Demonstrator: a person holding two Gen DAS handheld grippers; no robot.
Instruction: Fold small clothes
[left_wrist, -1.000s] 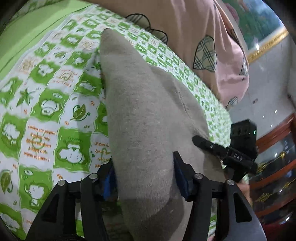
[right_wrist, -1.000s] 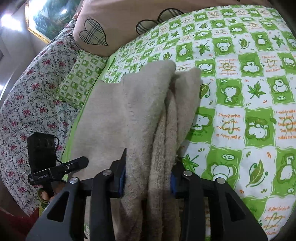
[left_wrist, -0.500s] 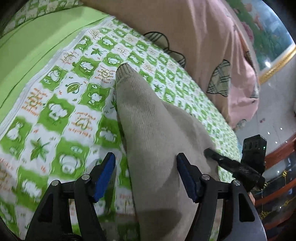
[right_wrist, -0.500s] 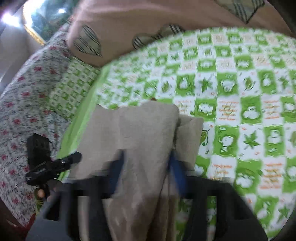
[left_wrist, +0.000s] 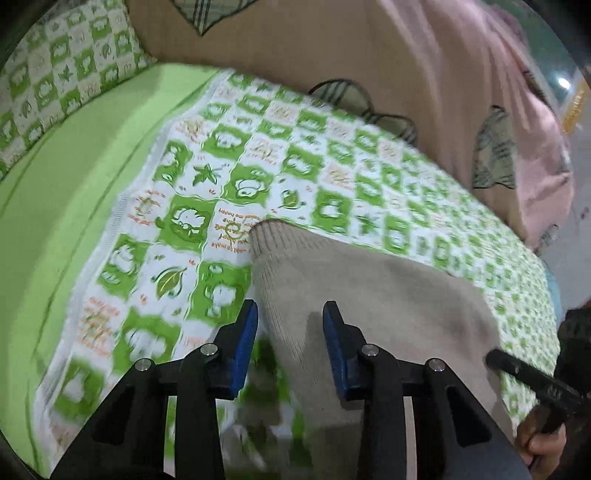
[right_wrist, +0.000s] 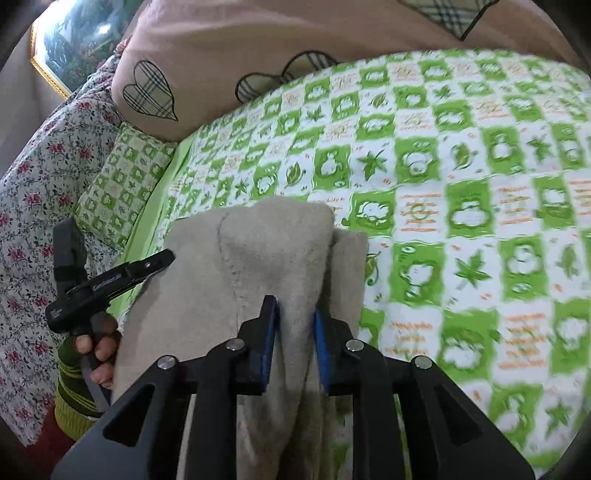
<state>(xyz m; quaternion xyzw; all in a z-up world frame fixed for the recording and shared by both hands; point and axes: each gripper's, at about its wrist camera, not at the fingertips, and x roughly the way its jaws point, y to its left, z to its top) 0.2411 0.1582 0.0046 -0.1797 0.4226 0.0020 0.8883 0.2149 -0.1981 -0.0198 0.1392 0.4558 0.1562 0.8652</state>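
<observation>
In the right wrist view the right tool (right_wrist: 294, 325) is clamped on a bunched fold of the beige garment (right_wrist: 273, 243), its blue pads (right_wrist: 269, 332) pressed into the fleece on both sides, the jaws having eased a little wider just now with the cloth between them. In the left wrist view the left tool (left_wrist: 290, 334) stands at a middling width around the garment's ribbed edge (left_wrist: 280, 243); its jaws have just been closing, the cloth lies between the pads (left_wrist: 245, 339), and the left pad looks just clear of the fabric, so no firm grip shows. The garment lies on the bed, on a sheet (right_wrist: 461, 206) checked in green and white with cartoon prints, its far end rounded and doubled over. Left of the sheet runs a plain green strip (left_wrist: 74, 206). Farther off are a small checked pillow (right_wrist: 122, 184), a floral cover (right_wrist: 33, 192) and a big pink cushion (right_wrist: 280, 29) with plaid hearts.
</observation>
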